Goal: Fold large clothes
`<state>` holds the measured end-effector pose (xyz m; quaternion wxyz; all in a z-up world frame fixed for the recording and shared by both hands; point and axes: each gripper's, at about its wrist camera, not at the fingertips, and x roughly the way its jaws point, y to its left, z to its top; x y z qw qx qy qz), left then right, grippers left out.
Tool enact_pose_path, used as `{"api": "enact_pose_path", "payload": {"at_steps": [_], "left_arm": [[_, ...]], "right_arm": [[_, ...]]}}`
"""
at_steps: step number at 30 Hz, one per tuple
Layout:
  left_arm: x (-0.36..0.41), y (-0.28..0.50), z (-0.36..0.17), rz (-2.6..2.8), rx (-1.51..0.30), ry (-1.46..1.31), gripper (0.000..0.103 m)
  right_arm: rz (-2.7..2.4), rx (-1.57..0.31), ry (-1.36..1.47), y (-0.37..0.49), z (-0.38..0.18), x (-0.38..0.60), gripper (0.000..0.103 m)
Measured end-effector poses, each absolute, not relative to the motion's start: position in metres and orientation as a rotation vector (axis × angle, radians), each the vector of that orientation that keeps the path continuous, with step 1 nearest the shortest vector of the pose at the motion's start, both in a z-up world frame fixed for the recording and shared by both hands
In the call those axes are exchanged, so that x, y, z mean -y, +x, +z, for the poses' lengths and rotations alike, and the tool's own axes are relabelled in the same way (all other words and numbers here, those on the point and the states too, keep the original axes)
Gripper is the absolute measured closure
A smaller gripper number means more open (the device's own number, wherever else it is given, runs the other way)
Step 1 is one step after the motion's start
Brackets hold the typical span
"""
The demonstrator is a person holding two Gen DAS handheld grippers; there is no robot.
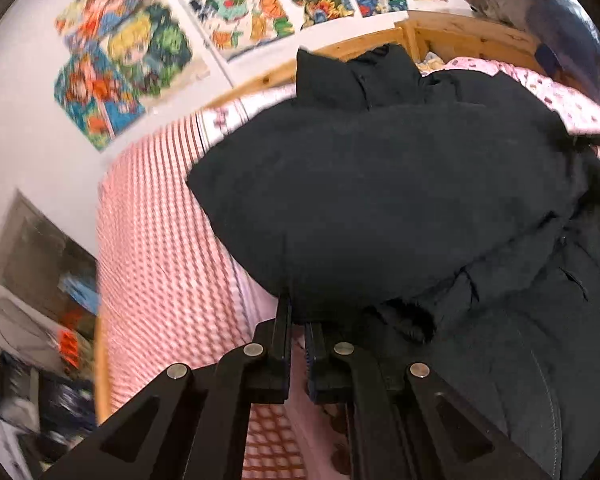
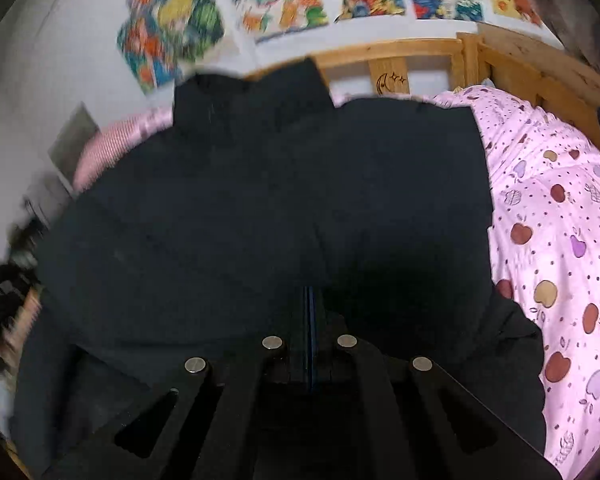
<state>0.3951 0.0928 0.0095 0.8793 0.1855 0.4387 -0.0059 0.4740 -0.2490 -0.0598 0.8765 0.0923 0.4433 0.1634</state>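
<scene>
A large black padded jacket (image 1: 380, 184) lies on the bed, its collar toward the wooden headboard. In the left wrist view a fold of it is raised and draped over the rest. My left gripper (image 1: 298, 314) is shut on the near edge of that fold. In the right wrist view the black jacket (image 2: 260, 200) fills the middle of the frame. My right gripper (image 2: 309, 300) has its fingers pressed together on the jacket's near edge, with the tips buried in dark cloth.
The bed has a pink checked sheet (image 1: 160, 240) on the left and a pink apple-print quilt (image 2: 552, 220) on the right. A wooden bed frame (image 2: 420, 52) runs behind, under bright posters (image 1: 132, 60) on the white wall. Clutter (image 1: 32, 360) sits beside the bed at left.
</scene>
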Motion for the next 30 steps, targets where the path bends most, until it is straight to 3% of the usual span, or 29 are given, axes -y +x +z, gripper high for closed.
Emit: {"api": "enact_pose_path", "payload": {"at_steps": [3, 5, 7, 8, 14, 18, 21, 22, 24, 30], "left_arm": [[-0.107, 0.392, 0.003, -0.046, -0.903, 0.289, 0.095], [-0.116, 0.388, -0.001, -0.042, -0.92, 0.225, 0.095], [-0.13, 0.384, -0.005, -0.059, -0.935, 0.116, 0.094], [-0.137, 0.381, -0.007, -0.068, -0.943, 0.058, 0.092], [-0.165, 0.367, -0.015, -0.147, -0.963, -0.191, 0.087], [-0.177, 0.359, -0.013, -0.148, -0.94, -0.27, 0.08], [-0.183, 0.354, -0.01, -0.154, -0.925, -0.292, 0.076], [-0.184, 0.351, -0.008, -0.151, -0.919, -0.29, 0.072], [-0.187, 0.345, -0.004, -0.122, -0.909, -0.283, 0.045], [-0.189, 0.337, 0.002, -0.093, -0.89, -0.291, 0.041]], "right_arm": [[0.345, -0.894, 0.218, 0.465, -0.056, 0.257, 0.1], [0.341, -0.85, 0.26, 0.455, -0.047, 0.27, 0.089], [0.325, -0.808, 0.305, 0.445, -0.042, 0.286, 0.038], [0.329, -0.787, 0.333, 0.441, -0.04, 0.294, 0.034], [0.257, -0.8, 0.408, 0.436, -0.045, 0.326, 0.034], [0.296, -0.916, 0.434, 0.451, -0.069, 0.312, 0.036], [0.251, -0.936, 0.371, 0.454, -0.073, 0.299, 0.079], [0.248, -0.917, 0.359, 0.45, -0.068, 0.3, 0.089], [0.251, -0.862, 0.323, 0.443, -0.053, 0.301, 0.094], [0.139, -0.704, 0.246, 0.431, 0.001, 0.328, 0.097]]}}
